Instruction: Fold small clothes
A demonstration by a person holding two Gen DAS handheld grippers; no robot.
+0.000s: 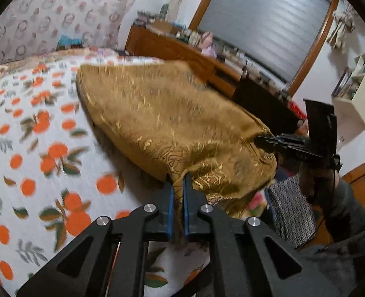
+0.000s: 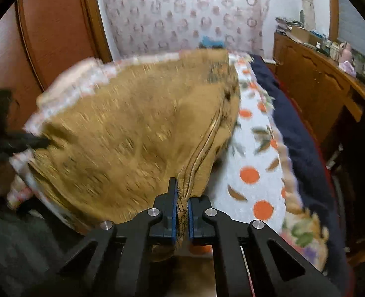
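Note:
A golden-brown garment (image 1: pixel 157 123) with a shiny gold pattern is stretched above the bed, held by two near corners. In the left wrist view my left gripper (image 1: pixel 178 182) is shut on one bunched corner, the cloth pinched between its blue pads. My right gripper (image 1: pixel 259 141) shows at the right, shut on the other corner. In the right wrist view the right gripper (image 2: pixel 181 193) clamps a seamed edge of the garment (image 2: pixel 133 128), and the left gripper (image 2: pixel 42 141) grips the far left corner. The cloth is blurred.
The bed has a white sheet printed with oranges (image 1: pixel 34 148) and a dark blue blanket (image 2: pixel 299 128) along its right side. A cluttered wooden dresser (image 1: pixel 182 49) stands under a shuttered window (image 1: pixel 264 24). A white shelf (image 1: pixel 363 86) and a person's dark sleeve (image 1: pixel 351 210) are on the right.

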